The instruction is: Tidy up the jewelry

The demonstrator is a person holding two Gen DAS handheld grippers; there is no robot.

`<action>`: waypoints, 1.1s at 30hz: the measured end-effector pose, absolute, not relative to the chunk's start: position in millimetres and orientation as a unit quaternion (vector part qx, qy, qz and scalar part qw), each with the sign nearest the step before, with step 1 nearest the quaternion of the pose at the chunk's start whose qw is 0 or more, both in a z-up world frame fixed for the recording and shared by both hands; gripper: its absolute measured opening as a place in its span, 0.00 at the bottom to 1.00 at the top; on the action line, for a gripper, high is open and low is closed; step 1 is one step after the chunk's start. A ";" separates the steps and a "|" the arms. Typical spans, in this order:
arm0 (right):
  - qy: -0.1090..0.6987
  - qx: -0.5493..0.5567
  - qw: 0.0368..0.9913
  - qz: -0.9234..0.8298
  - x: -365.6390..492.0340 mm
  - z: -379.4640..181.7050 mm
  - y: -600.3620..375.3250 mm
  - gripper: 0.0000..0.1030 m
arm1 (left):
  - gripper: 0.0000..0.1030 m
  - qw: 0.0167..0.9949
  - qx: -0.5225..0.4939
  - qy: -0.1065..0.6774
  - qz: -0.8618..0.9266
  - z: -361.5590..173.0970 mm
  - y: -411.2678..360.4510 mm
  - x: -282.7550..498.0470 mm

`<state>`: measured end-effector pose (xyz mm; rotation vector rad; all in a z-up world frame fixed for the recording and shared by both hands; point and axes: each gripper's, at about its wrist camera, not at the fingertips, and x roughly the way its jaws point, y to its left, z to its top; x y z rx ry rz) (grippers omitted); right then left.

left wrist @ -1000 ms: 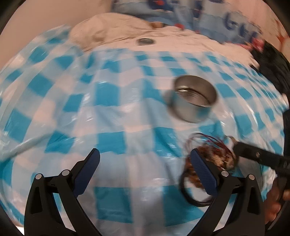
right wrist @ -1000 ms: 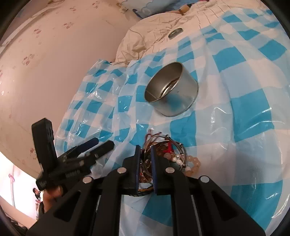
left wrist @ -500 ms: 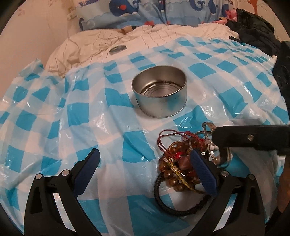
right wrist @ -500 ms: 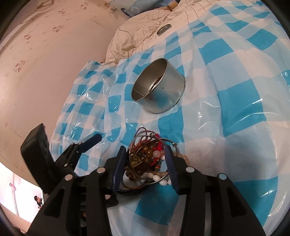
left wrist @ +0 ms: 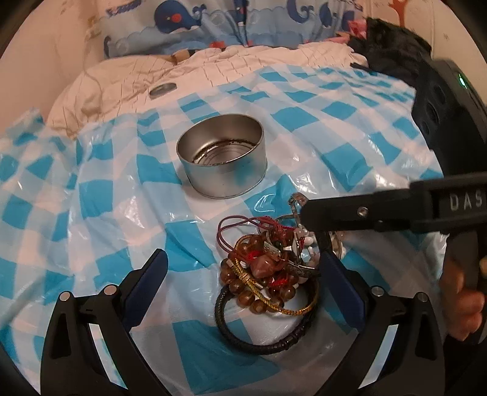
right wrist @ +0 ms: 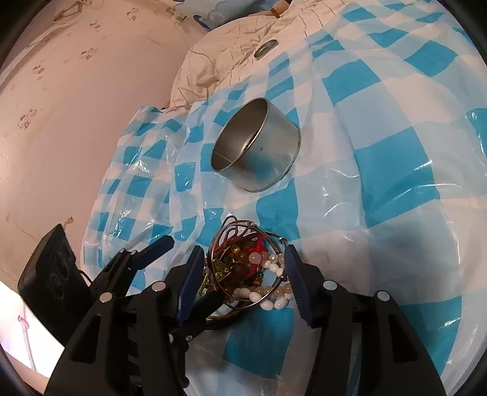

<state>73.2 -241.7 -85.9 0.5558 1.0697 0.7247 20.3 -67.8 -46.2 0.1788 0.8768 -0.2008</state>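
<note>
Checked plastic sheet (left wrist: 100,195), cream quilt (left wrist: 121,79), whale-print pillow (left wrist: 213,27).

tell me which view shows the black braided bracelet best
The left wrist view: the black braided bracelet lies nearly whole at the pile's near edge, between the open fingers. In the right wrist view it is mostly hidden behind the gripper fingers and other jewelry.

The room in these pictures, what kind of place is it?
Probably a bedroom: a rumpled cream quilt and whale-print bedding lie beyond the blue checked plastic sheet, which seems spread over a bed.
</note>
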 end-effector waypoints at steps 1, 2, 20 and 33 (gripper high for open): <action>0.492 0.256 0.763 0.332 73.3 -85.9 -242.0 0.53 | 0.93 0.897 0.076 0.425 -0.099 -47.0 -64.9 21.0; 0.492 0.257 0.763 0.331 73.5 -86.1 -242.4 0.54 | 0.89 0.896 0.069 0.426 -0.101 -47.8 -63.4 22.0; 0.492 0.260 0.766 0.321 74.5 -86.7 -246.7 0.60 | 0.04 0.874 -0.062 0.443 -0.189 -40.3 -39.1 24.6; 0.462 0.150 0.805 0.341 59.1 -70.2 -215.8 0.63 | 0.04 0.898 -0.128 0.390 -0.160 -8.6 4.7 19.3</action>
